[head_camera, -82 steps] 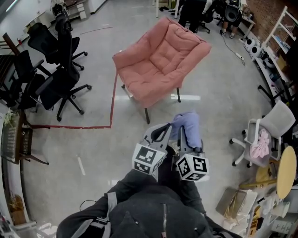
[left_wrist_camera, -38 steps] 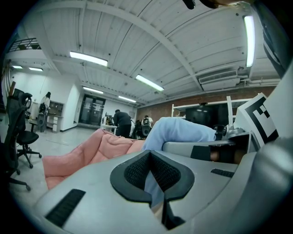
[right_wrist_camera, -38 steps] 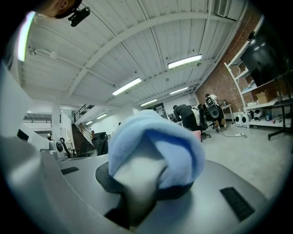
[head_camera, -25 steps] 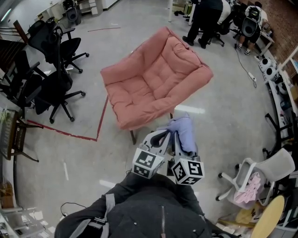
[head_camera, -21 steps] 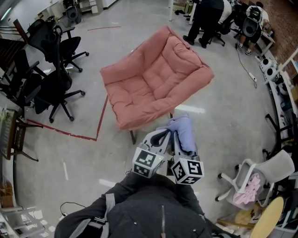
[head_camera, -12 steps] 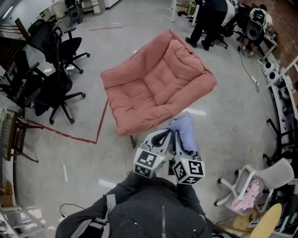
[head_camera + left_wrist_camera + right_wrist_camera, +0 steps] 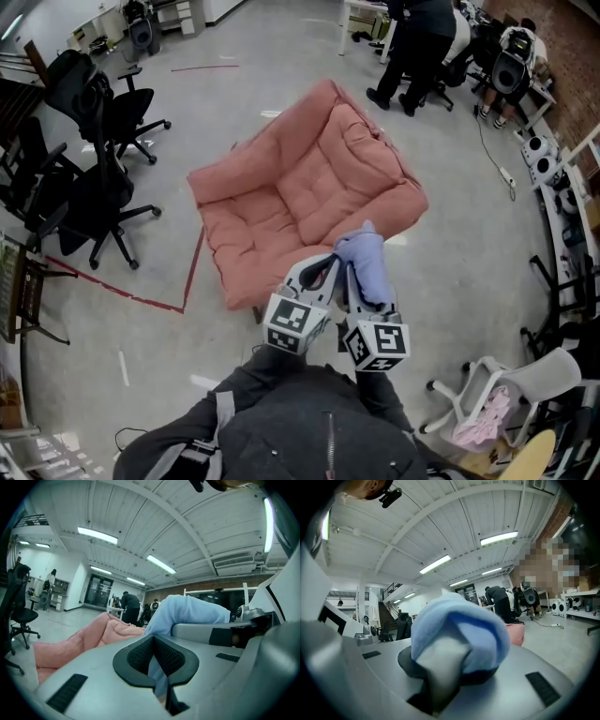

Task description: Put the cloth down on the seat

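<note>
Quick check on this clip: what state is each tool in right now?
Left tool: closed, with a strip of the blue cloth pinched between its pads.
Right tool: closed on the bunched cloth.

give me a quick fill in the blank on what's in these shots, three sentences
1. The right gripper is clamped on a bunched light ___ cloth.
2. The wide padded armchair just ahead of the grippers is ___ in colour.
3. In the head view, the black office chairs stand to the armchair's ___ side.

Missing words: blue; pink; left
</note>
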Motion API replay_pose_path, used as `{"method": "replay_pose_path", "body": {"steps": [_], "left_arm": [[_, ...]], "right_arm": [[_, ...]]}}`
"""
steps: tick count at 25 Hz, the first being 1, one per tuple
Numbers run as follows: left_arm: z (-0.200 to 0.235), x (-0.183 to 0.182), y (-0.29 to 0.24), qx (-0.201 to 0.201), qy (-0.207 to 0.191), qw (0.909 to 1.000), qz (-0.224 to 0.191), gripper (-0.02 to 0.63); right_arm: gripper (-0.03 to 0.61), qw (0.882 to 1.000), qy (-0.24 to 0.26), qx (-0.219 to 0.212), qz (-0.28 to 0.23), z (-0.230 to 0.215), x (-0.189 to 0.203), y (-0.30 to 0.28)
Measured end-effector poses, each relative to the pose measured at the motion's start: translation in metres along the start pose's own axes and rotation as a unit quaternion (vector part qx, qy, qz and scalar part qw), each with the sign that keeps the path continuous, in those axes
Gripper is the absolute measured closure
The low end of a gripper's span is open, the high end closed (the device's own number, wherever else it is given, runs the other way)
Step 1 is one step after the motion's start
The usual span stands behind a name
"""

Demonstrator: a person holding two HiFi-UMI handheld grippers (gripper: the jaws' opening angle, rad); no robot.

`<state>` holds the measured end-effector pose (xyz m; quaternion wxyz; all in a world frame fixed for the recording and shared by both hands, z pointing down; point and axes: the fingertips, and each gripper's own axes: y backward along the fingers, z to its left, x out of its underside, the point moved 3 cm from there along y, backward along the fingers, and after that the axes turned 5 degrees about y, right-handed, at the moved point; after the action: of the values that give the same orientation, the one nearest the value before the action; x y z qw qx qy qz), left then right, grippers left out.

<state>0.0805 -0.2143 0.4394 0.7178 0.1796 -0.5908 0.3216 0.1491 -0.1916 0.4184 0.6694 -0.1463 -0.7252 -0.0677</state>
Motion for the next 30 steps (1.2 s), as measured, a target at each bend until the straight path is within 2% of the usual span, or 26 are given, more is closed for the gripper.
{"method": "replay_pose_path", "body": {"steps": [11,25,30], "left_arm": [[0.051,-0.056,-0.084,0.001,-0.025,0.9994,-0.024,0.607],[0.102,-0.086,-0.164,0.006,-0.042,0.9983,-0.041,0.607],[0.122,-0.09,-0.178,-0.002,-0.041,0.9978,-0.051,0.607]], "right_arm": [[0.465,1.0,0.007,-0.008,-0.023,-0.044,-0.043,-0.094],[0.465,0.999,0.021,-0.01,-0.036,-0.088,-0.063,-0.182],[0.465,0.999,0.019,-0.016,-0.044,-0.091,-0.067,-0.21]]}}
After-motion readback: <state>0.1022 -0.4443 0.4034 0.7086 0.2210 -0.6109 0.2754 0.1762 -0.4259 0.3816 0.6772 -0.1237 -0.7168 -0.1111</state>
